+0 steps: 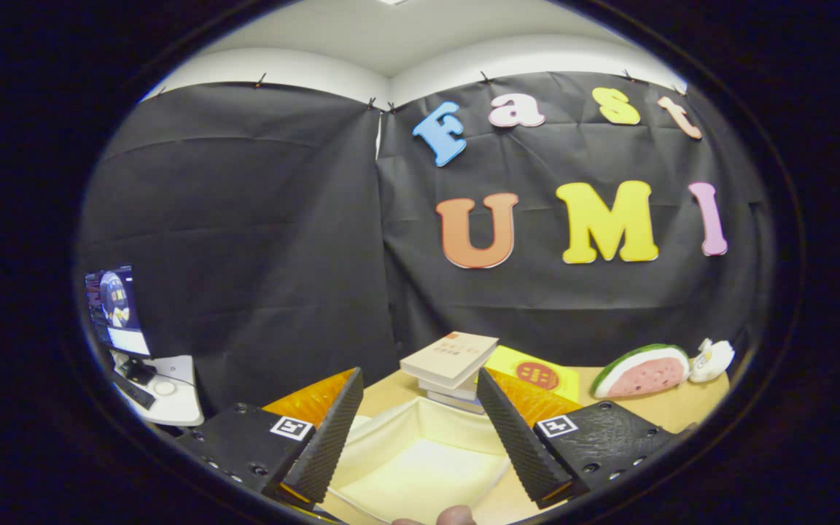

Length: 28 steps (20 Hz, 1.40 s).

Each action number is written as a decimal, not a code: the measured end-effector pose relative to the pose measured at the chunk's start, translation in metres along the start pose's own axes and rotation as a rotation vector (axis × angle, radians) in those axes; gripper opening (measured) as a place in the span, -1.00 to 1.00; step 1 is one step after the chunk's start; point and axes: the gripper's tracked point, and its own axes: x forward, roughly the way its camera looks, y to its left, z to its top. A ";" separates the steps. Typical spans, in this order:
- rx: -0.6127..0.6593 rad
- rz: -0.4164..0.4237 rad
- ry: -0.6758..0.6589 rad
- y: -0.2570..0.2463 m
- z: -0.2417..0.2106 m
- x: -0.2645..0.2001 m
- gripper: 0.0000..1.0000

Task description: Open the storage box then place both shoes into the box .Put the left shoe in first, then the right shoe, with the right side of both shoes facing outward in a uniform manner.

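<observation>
While the tool (416,408) is held level above the surface (690,408), its fingers (332,430) are spread wide apart and nothing is gripped. Between them, just below, the storage box (420,459) is seen with its pale lining exposed. Beyond the fingers a stack of books (450,364) is set beside a yellow card (537,373) whose red round mark cannot be read. A watermelon slice toy (642,372) is placed farther right.

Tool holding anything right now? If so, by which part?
Nothing held. The tool is open, fingers spread above the open cream storage box, which lies between them.
</observation>
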 end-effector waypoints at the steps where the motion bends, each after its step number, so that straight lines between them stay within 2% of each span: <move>1: -0.007 -0.035 -0.003 -0.024 -0.001 -0.014 0.91; 8: -0.001 -0.280 0.047 -0.199 -0.033 -0.105 0.91; 13: 0.000 -0.412 0.202 -0.288 -0.103 -0.142 0.91; 21: 0.116 -0.452 0.507 -0.338 -0.220 -0.147 0.91; 28: 0.242 -0.434 0.673 -0.341 -0.270 -0.135 0.92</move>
